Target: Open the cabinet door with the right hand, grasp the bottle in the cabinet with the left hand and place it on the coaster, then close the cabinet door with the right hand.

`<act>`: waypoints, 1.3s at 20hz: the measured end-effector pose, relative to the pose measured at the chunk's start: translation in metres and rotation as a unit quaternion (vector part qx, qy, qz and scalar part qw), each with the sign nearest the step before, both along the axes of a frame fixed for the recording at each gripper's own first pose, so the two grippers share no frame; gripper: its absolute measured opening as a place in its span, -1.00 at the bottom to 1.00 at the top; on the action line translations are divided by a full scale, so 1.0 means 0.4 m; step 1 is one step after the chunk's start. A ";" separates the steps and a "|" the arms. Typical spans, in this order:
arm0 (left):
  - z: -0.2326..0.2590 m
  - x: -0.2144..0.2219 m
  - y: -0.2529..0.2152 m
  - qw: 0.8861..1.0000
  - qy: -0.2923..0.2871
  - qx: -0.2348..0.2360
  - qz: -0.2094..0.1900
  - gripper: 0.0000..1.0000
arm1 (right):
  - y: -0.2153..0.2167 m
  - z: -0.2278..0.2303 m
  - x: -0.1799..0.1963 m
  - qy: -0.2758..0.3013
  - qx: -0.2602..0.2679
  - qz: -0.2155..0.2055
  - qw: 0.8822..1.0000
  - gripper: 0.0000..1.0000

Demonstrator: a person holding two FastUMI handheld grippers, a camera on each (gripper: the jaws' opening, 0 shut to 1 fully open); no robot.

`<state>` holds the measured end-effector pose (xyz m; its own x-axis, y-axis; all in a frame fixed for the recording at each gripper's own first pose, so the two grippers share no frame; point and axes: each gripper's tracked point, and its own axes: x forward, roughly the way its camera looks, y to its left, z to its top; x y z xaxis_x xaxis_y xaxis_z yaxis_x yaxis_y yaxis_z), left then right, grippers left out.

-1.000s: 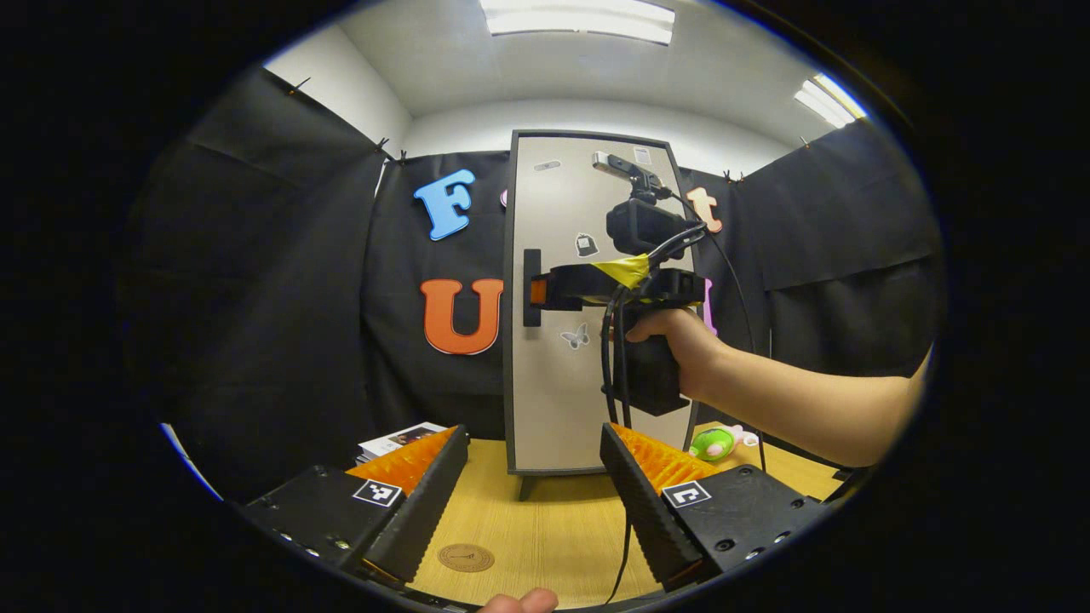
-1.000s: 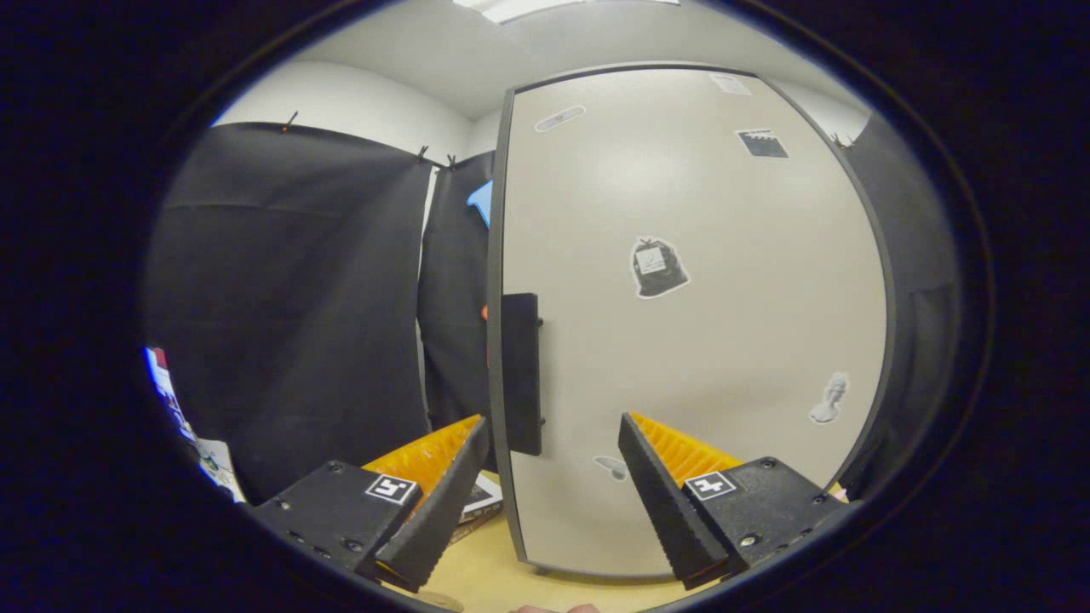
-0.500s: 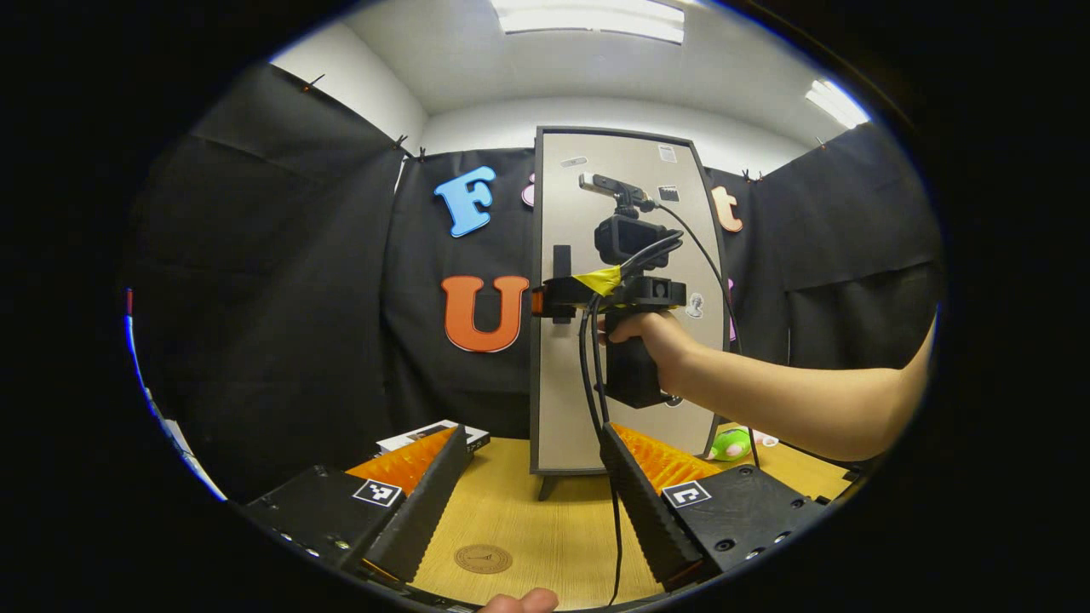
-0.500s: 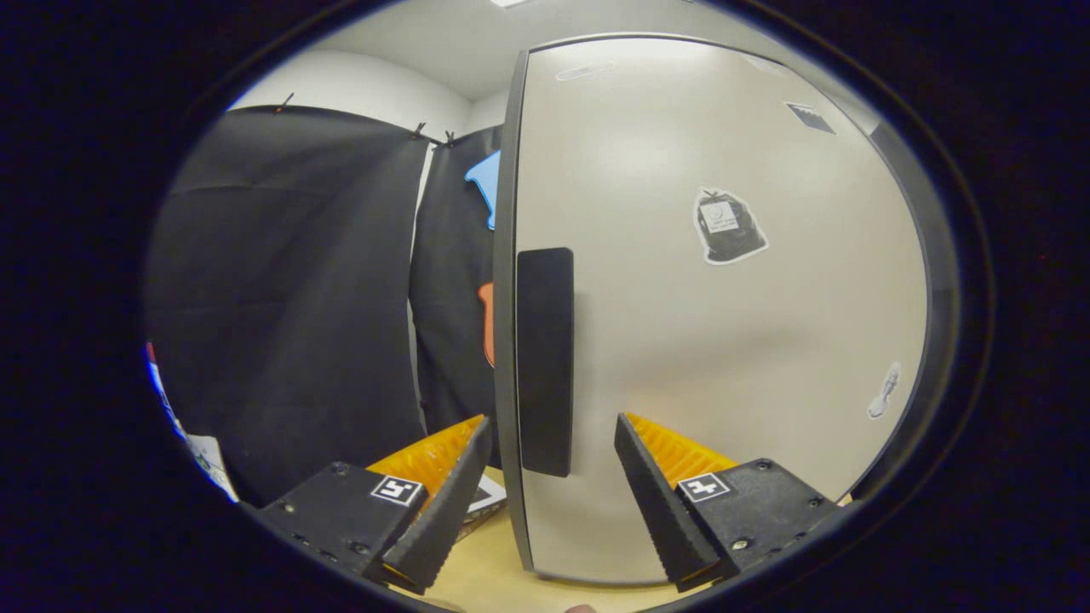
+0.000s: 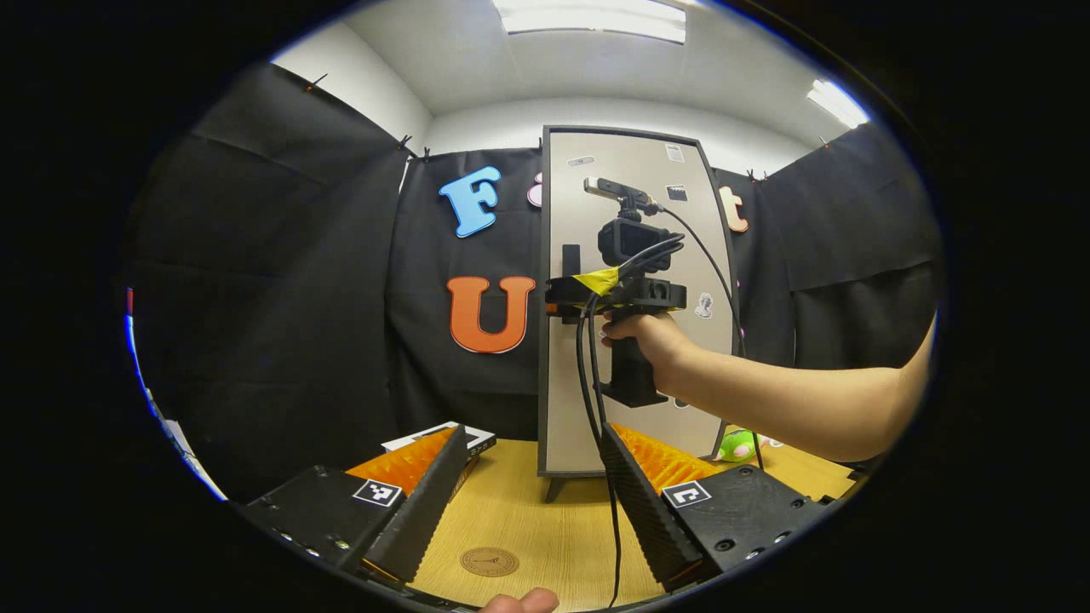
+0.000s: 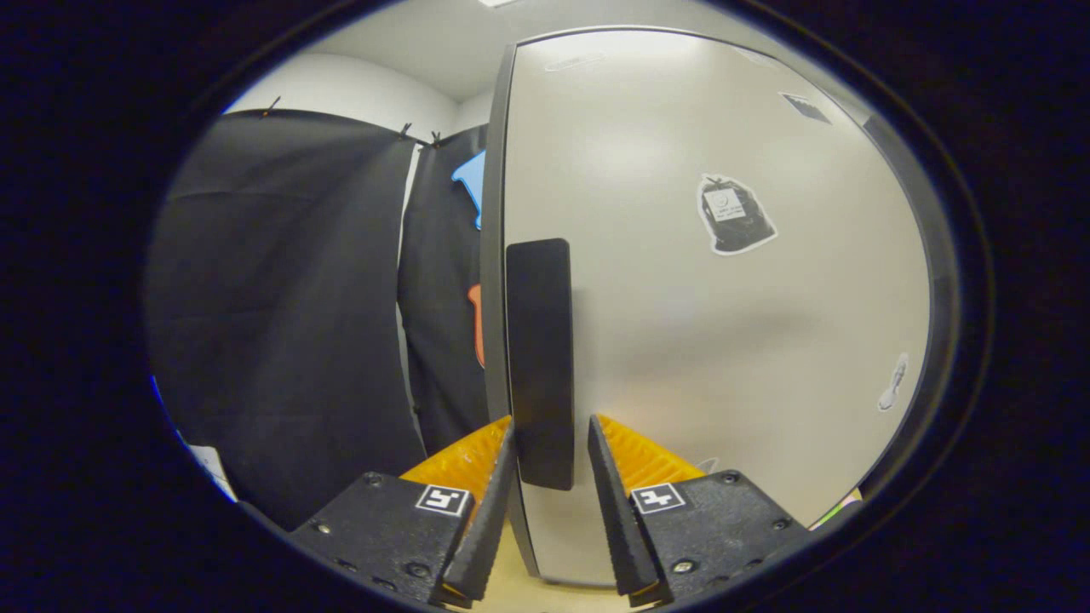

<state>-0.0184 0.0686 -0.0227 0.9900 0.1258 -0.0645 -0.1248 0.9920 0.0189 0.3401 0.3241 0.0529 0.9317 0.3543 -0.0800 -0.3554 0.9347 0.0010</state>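
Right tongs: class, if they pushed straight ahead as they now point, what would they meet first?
Most likely the cabinet door. The right tongs already straddle its black handle, so the door panel behind looks next; depth is unclear.

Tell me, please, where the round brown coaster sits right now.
In the left gripper view, the round brown coaster lies on the wooden table, near the front edge, before the closed cabinet.
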 end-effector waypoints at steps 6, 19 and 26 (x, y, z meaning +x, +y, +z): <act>0.001 -0.001 0.021 1.000 -0.003 -0.002 0.009 0.90 | 0.002 -0.005 0.005 -0.002 -0.003 -0.006 1.000 -0.39; 0.004 0.002 0.021 1.000 -0.005 -0.003 0.007 0.90 | 0.001 -0.004 -0.023 0.000 -0.010 0.004 1.000 -0.53; 0.005 0.002 0.008 1.000 -0.004 -0.001 0.003 0.90 | -0.038 0.005 -0.173 -0.002 -0.015 0.045 0.999 -0.57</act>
<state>-0.0176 0.0718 -0.0207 0.9897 0.1319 -0.0561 -0.1312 0.9912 0.0167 0.2709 0.3091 0.0548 0.8964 0.4346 -0.0876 -0.4383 0.8984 -0.0282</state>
